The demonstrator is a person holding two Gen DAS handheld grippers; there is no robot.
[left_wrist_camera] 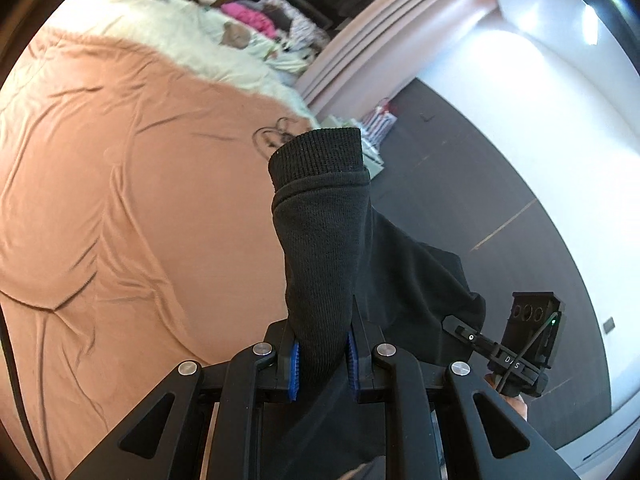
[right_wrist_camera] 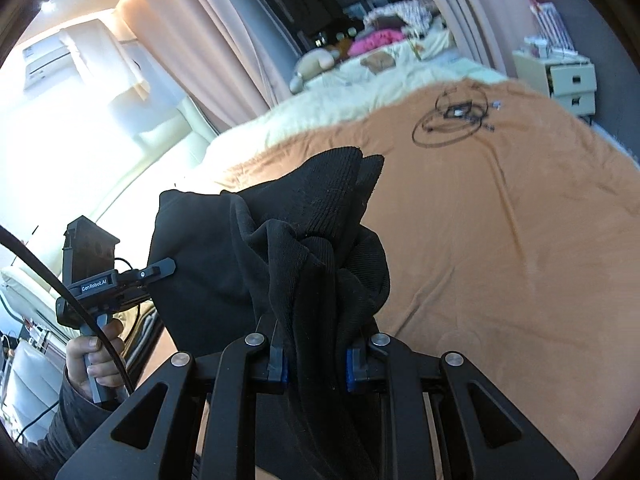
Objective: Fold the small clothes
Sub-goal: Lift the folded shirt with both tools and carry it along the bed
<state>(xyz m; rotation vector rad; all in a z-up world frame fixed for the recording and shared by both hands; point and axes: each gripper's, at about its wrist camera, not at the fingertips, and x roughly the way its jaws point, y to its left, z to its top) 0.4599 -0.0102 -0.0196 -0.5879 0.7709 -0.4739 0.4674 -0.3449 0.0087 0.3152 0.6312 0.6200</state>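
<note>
Over an orange bedspread (right_wrist_camera: 500, 240) hangs a black knit garment (left_wrist_camera: 332, 240), soft and floppy (light, probably), pinched by both the left gripper (left_wrist_camera: 322, 368) and right gripper (right_wrist_camera: 316, 364); ribbed cuffs look the surest hold.

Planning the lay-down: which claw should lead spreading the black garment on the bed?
Left, probably. The left claw pinches one flat ribbed cuff of the black garment; the right claw grips bunched fabric over the orange bedspread.

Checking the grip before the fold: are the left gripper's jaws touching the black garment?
Touching. The left wrist view shows the left gripper with both blue-padded jaws pressed against the black garment bunched between them.
</note>
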